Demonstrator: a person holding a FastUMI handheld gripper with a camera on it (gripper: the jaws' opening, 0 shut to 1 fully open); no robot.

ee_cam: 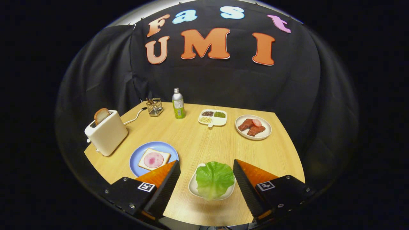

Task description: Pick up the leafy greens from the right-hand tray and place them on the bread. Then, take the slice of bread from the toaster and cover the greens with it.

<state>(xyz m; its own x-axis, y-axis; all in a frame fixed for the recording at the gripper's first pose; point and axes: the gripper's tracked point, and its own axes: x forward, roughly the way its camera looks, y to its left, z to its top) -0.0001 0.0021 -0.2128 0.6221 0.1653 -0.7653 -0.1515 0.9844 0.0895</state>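
Gripper [207,174] jaws stand wide open, gripping nothing. Between them lies the leafy greens [214,179]: one bright green, crinkled, pale-veined leaf overlapping a small white tray [193,188] on the bench [195,140]. Left of the fingers, a bread slice [153,159] topped with a pink meat round sits on a blue plate [140,152]. Beyond it, a brown slice of bread [101,115] protrudes from the white toaster [106,133].

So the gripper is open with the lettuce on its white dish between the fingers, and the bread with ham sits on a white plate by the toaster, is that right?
Not quite: the plate under the bread with ham is blue, as the gripper view shows. The rest holds: the gripper is open, with the lettuce on its white dish between the fingers, and that plate lies by the toaster.
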